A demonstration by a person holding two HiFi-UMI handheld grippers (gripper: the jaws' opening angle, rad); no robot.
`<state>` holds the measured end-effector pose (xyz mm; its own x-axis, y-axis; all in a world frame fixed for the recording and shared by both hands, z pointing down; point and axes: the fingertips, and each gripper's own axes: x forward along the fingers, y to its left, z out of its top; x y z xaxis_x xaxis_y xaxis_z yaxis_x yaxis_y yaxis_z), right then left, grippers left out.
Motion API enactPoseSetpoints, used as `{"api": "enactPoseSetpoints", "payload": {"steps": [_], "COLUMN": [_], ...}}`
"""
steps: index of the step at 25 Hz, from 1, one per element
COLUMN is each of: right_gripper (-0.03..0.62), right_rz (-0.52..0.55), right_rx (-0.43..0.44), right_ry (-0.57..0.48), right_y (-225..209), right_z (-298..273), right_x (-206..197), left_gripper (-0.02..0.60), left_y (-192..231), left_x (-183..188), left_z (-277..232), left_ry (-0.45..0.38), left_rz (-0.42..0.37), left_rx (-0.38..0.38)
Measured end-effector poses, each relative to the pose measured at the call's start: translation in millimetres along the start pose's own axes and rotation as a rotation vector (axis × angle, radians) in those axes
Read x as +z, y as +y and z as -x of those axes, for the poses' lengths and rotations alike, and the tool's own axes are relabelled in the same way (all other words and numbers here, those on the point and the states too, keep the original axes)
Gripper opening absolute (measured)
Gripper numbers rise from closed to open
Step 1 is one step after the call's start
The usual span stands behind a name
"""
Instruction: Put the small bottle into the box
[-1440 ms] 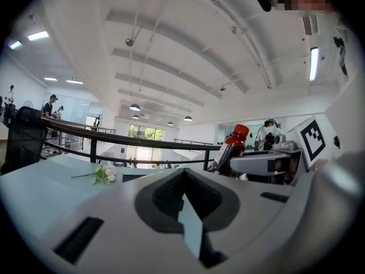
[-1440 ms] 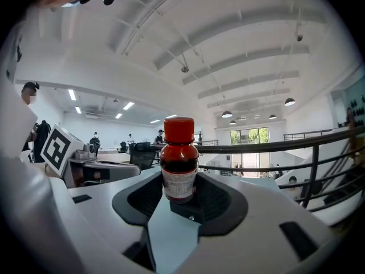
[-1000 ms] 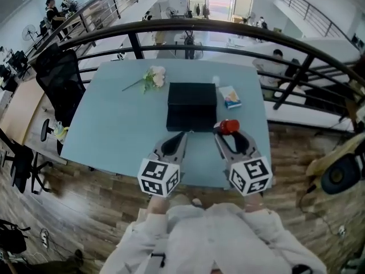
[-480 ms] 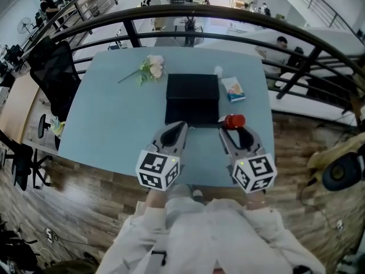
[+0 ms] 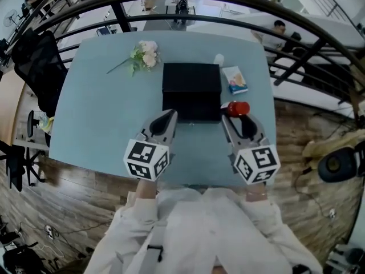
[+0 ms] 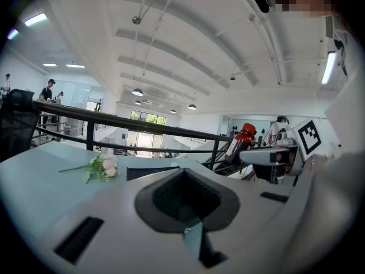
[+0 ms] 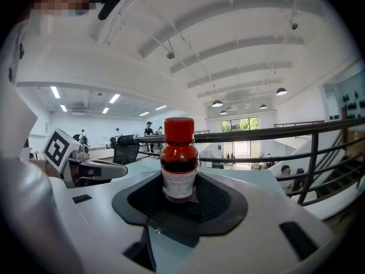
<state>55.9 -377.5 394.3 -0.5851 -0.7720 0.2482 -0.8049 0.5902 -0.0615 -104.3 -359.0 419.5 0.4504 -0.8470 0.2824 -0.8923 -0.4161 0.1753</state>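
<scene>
The right gripper [image 5: 232, 116] has its jaws clamped on the small bottle [image 7: 179, 160], upright just beside the box [image 5: 191, 84], likely poised for placing, while the left gripper [image 5: 169, 116] hovers over the desk [image 5: 97, 113], jaws together and empty.

Small bottle [image 7: 178, 158]: the base is masked by the dark pads of the right gripper [image 7: 180, 197], the label print is too fine to be read, and in the head view little more than the red cap is seen above the jaws. A small white thing [image 5: 219, 59] beyond the black box [image 5: 191, 91] is too small to be identified. Print on the blue-and-white pack [image 5: 234, 80] cannot be made out, and the black chair [image 5: 35, 61] is cut by the left edge.
</scene>
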Motion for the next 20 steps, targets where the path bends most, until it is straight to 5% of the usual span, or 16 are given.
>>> {"api": "enactPoseSetpoints", "payload": {"steps": [14, 20], "right_gripper": [0.181, 0.181], "right_rz": [0.096, 0.236], "right_rx": [-0.029, 0.054], "right_ry": [0.147, 0.272], "right_y": [-20.5, -6.7], "right_z": [-56.7, -72.9], "right_x": [-29.4, -44.8], "left_gripper": [0.002, 0.002], "left_y": [36.7, 47.1], "left_x": [-30.9, -48.0], "left_z": [-22.7, -25.8], "left_ry": [0.085, 0.118], "left_rz": [0.056, 0.062], "left_rx": [-0.059, -0.055]}}
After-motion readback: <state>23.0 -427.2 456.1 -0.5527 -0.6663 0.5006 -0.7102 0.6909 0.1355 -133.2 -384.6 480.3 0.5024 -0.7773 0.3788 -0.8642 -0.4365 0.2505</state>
